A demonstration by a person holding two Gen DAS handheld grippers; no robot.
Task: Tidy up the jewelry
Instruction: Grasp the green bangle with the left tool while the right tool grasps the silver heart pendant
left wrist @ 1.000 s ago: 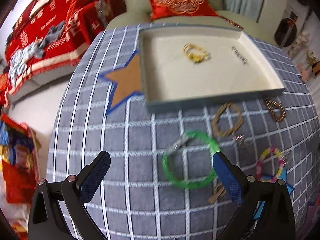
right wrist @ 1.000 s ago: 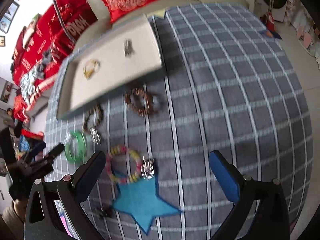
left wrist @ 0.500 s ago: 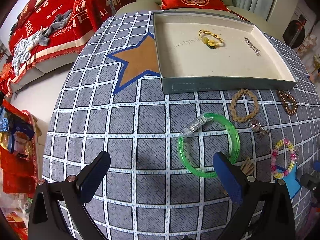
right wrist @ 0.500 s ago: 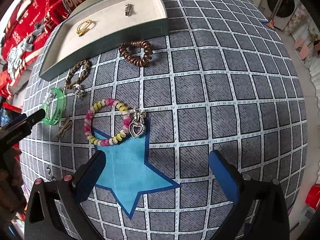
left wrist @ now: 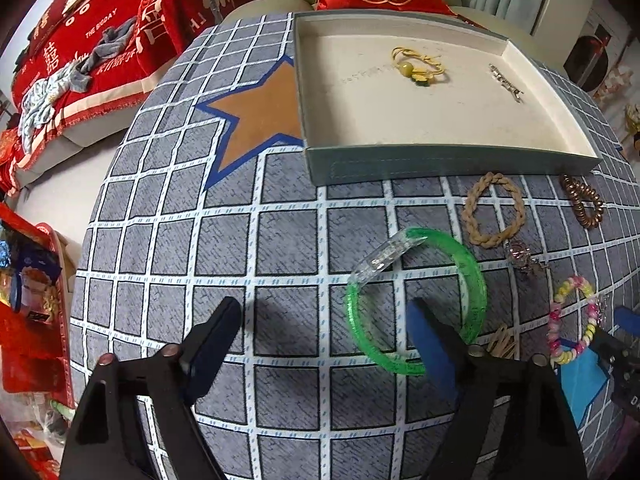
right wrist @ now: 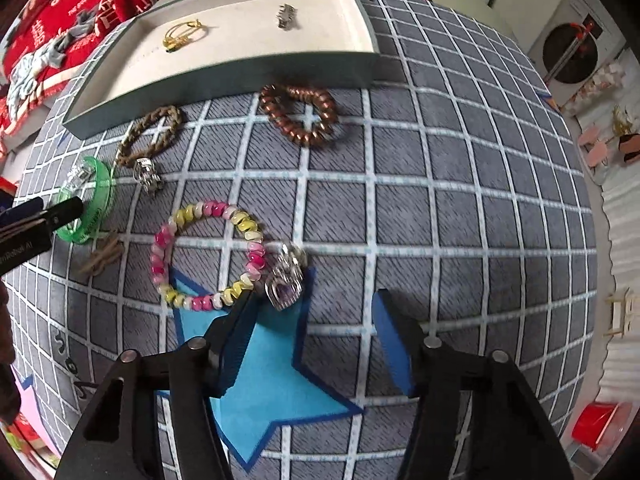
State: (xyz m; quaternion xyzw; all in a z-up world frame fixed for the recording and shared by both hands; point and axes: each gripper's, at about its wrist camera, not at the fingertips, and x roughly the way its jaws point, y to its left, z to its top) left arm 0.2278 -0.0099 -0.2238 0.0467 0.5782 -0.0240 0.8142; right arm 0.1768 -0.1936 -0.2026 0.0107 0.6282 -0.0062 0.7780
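1. My left gripper (left wrist: 324,330) hangs over the cloth (left wrist: 280,240), jaws wide but just closing. The right pad sits inside the green bangle (left wrist: 416,300), the left pad outside it; neither presses on it yet.
2. My right gripper (right wrist: 314,320) is at a middling gap, jaws just closing, nothing gripped. Its left pad is just beside the bead bracelet (right wrist: 206,254) and heart charm (right wrist: 285,280).
3. Tray (left wrist: 440,160) sits beyond, holding a yellow cord piece (left wrist: 418,66) and a clip (left wrist: 506,82).
4. Bangle: likely light, stiff plastic, slick. I'd pinch the green band across its wall, away from the clear clasp (left wrist: 382,258).
5. Bead bracelet: probably floppy, elastic, light. Pinch a short run of beads; the charm will dangle.
6. Braided loop (left wrist: 494,210) and coil tie (right wrist: 300,114) lie near the tray, untouched.
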